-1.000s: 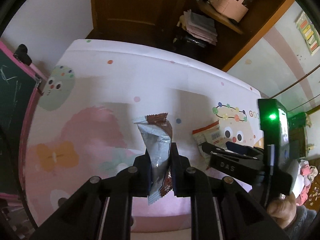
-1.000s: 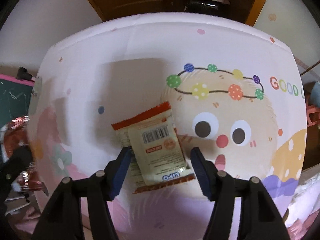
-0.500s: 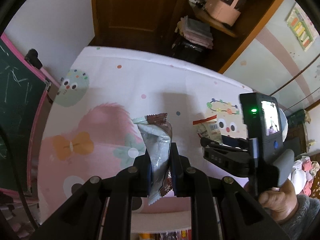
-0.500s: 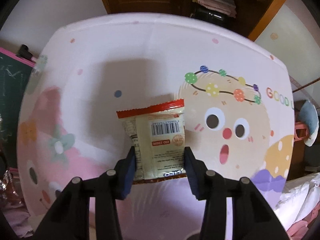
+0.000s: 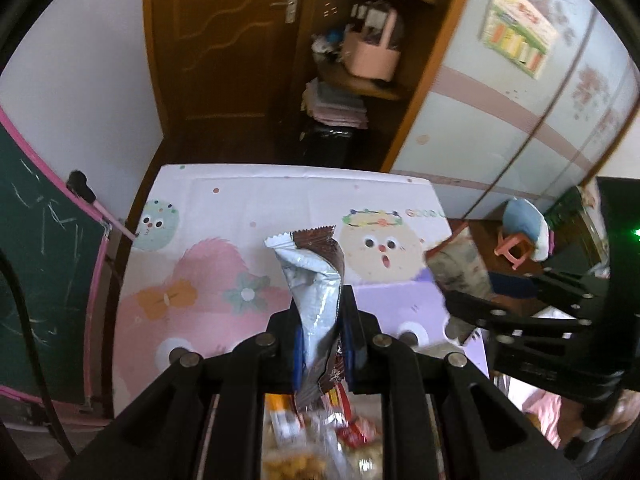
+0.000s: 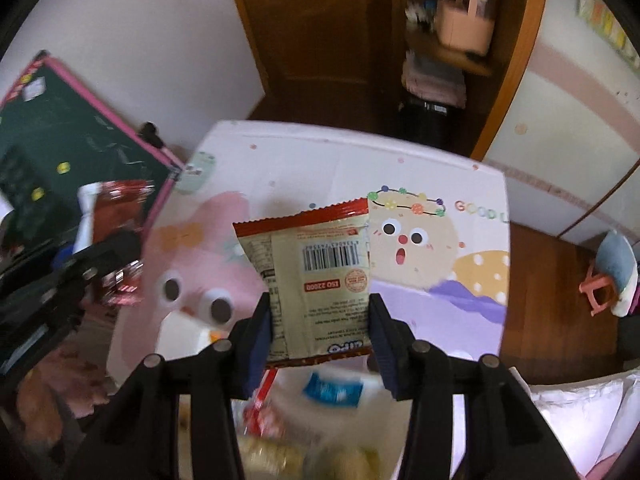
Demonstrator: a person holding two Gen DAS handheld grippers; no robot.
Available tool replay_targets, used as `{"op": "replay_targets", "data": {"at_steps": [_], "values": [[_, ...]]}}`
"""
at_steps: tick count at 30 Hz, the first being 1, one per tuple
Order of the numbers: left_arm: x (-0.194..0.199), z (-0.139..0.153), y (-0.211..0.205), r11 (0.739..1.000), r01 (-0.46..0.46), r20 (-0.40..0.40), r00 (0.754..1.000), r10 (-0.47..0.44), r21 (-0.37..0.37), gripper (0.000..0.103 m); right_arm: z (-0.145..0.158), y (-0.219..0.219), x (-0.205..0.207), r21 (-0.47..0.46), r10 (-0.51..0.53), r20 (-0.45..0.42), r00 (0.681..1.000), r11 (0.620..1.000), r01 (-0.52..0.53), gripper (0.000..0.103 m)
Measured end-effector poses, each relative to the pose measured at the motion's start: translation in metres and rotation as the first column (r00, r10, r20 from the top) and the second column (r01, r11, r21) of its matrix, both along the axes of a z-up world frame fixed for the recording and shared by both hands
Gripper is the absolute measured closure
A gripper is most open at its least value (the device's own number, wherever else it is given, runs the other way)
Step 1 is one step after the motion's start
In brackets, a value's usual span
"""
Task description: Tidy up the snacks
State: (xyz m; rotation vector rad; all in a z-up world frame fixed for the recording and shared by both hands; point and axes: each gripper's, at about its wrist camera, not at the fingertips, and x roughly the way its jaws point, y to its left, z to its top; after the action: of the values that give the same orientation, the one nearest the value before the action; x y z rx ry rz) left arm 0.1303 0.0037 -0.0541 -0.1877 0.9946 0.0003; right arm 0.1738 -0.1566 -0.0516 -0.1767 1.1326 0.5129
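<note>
Between the left tool's (image 5: pixel 322 338) fingers a silver-and-brown wrapper (image 5: pixel 316 280) is pinched upright, held in the air above the cartoon-printed worktop (image 5: pixel 224 240). The right tool (image 6: pixel 320 334) grips a red-edged cream packet (image 6: pixel 316 276) by its sides, barcode up, also off the worktop. Below both tools lies a blurred heap of other snacks (image 6: pixel 304 412), at the worktop's near edge.

Home, looks like a kid's bedroom/playroom: cartoon play mat (image 5: pixel 224 216) with animal faces, pink-framed chalkboard (image 5: pixel 44 248) leaning at the left, brown wooden door (image 5: pixel 224 40), corner shelf holding a pink basket (image 5: pixel 370 56) and folded cloths (image 5: pixel 336 106), pastel wardrobe doors with a colourful chart (image 5: pixel 518 34), small pink stool (image 6: pixel 600 288) on the wood floor
</note>
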Motion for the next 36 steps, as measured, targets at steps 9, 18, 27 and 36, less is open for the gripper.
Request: {"op": "replay_targets", "data": {"at_steps": [9,18,27,36], "values": [[-0.087,0.01,-0.027,0.997,0.069,-0.021,0.997,-0.068,0.039,0.09,0.015,-0.033,-0.095,0.096,-0.02,0.012,1.0,0.995,0.019,0.057],[-0.127,-0.019,-0.05,0.994,0.104,-0.094,0.99,-0.101,0.026,0.089,-0.015,-0.047,-0.138,0.101,-0.087,-0.054,0.995,0.991,0.092,0.057],[-0.141,-0.003,-0.047,0.998,0.026,-0.022,0.999,-0.025,0.063,0.011,-0.027,-0.054,-0.142,0.106,-0.145,-0.087,0.986,0.982,0.154,0.043],[-0.149,0.004,-0.05,0.995,-0.007,-0.012,1.0,0.008,0.098,0.011,-0.007,-0.066,-0.161,0.17,-0.214,0.02,0.977,0.963,0.207,0.041]]}}
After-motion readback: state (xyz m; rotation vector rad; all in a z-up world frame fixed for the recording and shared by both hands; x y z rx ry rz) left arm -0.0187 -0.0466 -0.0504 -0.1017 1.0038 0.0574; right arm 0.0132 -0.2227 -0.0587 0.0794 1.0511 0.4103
